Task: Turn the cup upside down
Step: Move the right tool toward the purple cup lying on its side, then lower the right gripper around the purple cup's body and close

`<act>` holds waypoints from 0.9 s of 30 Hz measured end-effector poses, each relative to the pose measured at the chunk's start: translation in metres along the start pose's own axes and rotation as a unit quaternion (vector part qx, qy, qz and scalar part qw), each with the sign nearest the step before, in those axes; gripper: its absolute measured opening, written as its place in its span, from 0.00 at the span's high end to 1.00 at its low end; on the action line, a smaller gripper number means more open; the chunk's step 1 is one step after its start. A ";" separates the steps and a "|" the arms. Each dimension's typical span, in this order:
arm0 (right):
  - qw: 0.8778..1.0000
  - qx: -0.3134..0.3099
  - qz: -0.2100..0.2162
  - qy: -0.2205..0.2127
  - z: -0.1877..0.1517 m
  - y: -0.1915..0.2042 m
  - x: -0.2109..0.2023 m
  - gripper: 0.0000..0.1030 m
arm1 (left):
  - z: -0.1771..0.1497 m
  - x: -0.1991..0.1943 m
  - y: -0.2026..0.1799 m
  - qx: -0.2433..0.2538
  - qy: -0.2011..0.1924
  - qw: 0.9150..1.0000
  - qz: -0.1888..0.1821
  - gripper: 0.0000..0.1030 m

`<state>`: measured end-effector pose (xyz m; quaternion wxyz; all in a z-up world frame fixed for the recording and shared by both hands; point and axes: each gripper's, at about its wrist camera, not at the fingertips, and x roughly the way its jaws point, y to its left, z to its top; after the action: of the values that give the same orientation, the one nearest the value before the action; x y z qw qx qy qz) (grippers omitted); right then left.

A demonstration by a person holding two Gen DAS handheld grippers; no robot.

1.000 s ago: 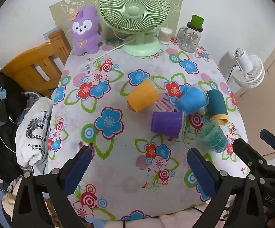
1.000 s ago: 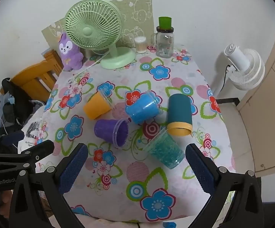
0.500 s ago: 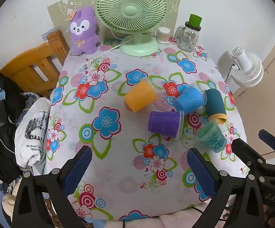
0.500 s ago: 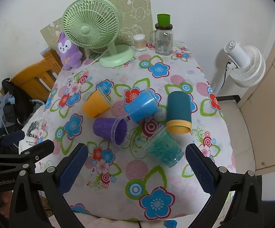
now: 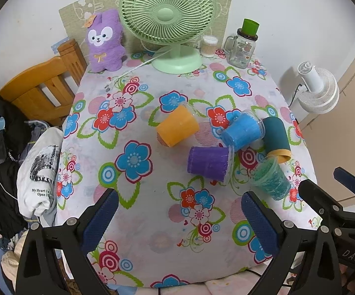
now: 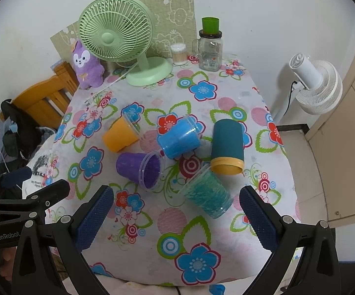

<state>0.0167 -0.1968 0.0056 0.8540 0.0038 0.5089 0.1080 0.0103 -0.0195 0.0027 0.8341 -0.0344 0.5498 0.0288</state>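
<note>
A: Where are the grippers?
B: Left gripper [image 5: 177, 221] and right gripper [image 6: 177, 217] hover above the table's [image 5: 153, 233] near edge, jaws wide apart, empty.
A: The cups?
B: Five lie on their sides mid-table; teal cup [image 6: 207, 194] nearest.

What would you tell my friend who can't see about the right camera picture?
Five cups lie tipped over on a flowery table: orange cup, purple cup, blue cup, teal cup, green cup. The open right gripper hovers nearby, holding nothing.

Back edge: green desk fan [image 5: 167, 14], purple plush [image 5: 104, 41], glass jar [image 5: 242, 50]
Left: wooden chair [image 5: 40, 91]
Right: white fan [image 6: 316, 83]
</note>
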 end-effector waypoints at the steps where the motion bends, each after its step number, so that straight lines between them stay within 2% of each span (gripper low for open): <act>1: 1.000 -0.001 0.000 0.001 0.000 -0.001 0.000 0.00 | 0.000 0.001 -0.001 0.001 0.000 1.000 0.000 0.02; 27: 0.999 -0.006 -0.007 0.034 0.025 -0.022 0.021 0.00 | 0.025 0.034 -0.016 0.007 0.039 0.999 -0.020 0.00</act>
<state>0.0524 -0.2122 -0.0032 0.8368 -0.0084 0.5373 0.1048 0.0481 -0.0328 -0.0179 0.8127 -0.0406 0.5812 0.0067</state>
